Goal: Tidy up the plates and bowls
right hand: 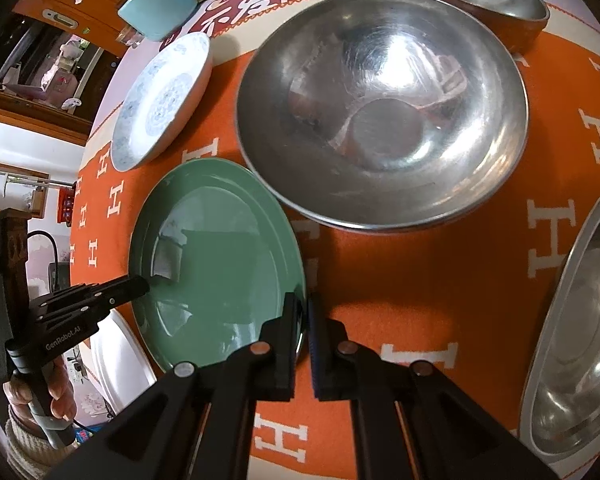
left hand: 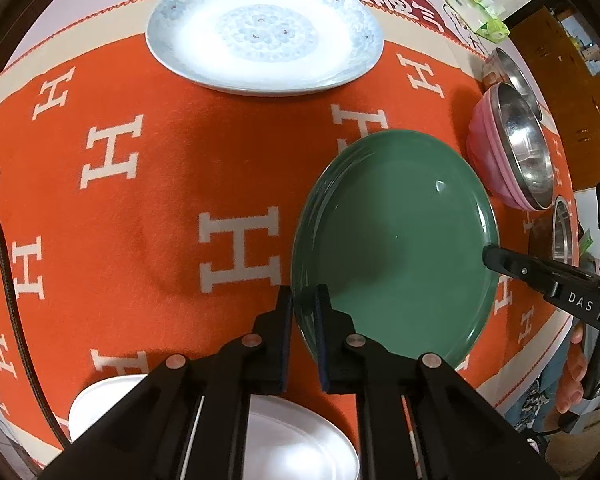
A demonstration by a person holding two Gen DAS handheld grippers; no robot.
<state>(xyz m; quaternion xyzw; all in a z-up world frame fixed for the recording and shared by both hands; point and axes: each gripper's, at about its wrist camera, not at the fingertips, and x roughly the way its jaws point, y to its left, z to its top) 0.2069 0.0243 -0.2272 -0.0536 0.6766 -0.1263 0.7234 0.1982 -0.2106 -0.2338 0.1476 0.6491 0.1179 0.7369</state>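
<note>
A green plate (left hand: 396, 248) is held between both grippers above the orange cloth. My left gripper (left hand: 303, 300) is shut on its near-left rim. My right gripper (right hand: 303, 308) is shut on the opposite rim of the green plate (right hand: 216, 264), and shows in the left wrist view (left hand: 496, 256) at the plate's right edge. My left gripper shows in the right wrist view (right hand: 140, 286) at the plate's left edge. A blue-patterned white plate (left hand: 264, 32) lies farther back on the cloth. A white plate (left hand: 300, 440) lies under my left gripper.
A steel bowl in a pink bowl (left hand: 516, 152) stands right of the green plate, with another steel bowl (left hand: 512, 76) behind and one (left hand: 562, 232) in front. In the right wrist view a large steel bowl (right hand: 384, 108) sits ahead. A green packet (left hand: 476, 12) lies at the back.
</note>
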